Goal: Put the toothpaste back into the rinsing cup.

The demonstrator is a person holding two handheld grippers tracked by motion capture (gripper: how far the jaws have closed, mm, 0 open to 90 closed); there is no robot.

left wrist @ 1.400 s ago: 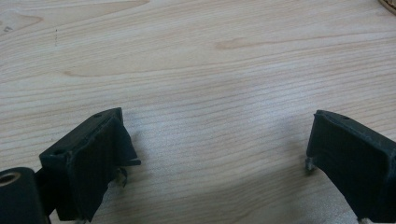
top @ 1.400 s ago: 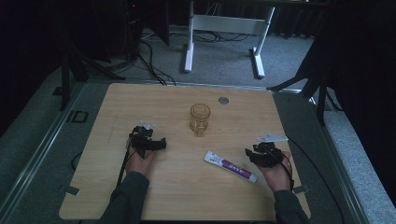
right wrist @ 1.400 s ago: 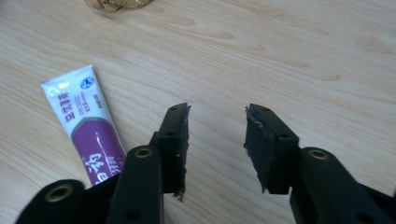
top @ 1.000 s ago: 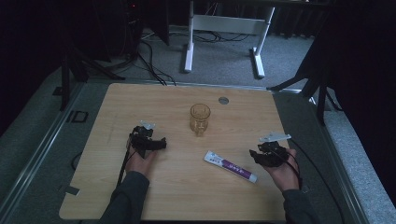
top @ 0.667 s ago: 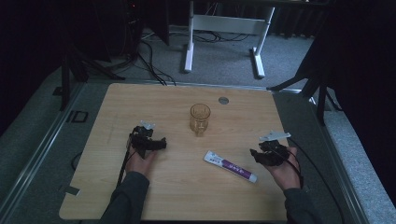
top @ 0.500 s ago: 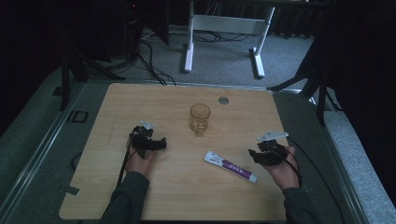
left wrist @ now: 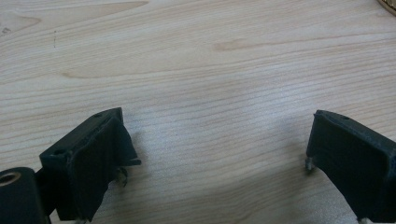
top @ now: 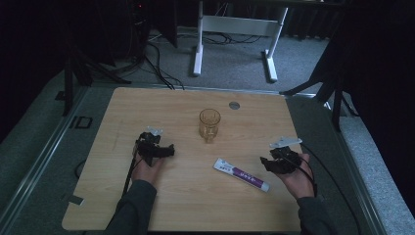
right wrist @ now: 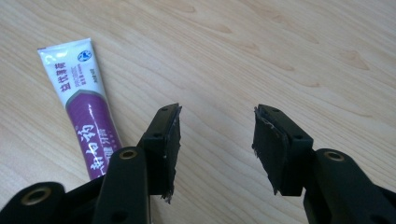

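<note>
We count one toothpaste tube (top: 241, 175), white with a purple band and printed lettering, lying flat on the tabletop (top: 161, 107) at near right, plus one glass mug (top: 209, 125) farther back at centre. The tube lies just left of our right gripper (top: 270, 163), outside its spread, empty jaws. Our left gripper (top: 164, 149), well apart at left, also has its jaws spread over bare wood.

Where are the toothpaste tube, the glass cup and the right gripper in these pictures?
toothpaste tube (top: 241, 174): high view, on the purple middle of its body.
glass cup (top: 209, 124): high view, on its side wall.
right gripper (right wrist: 215, 140): right gripper view, midway between its two open jaw tips.
</note>
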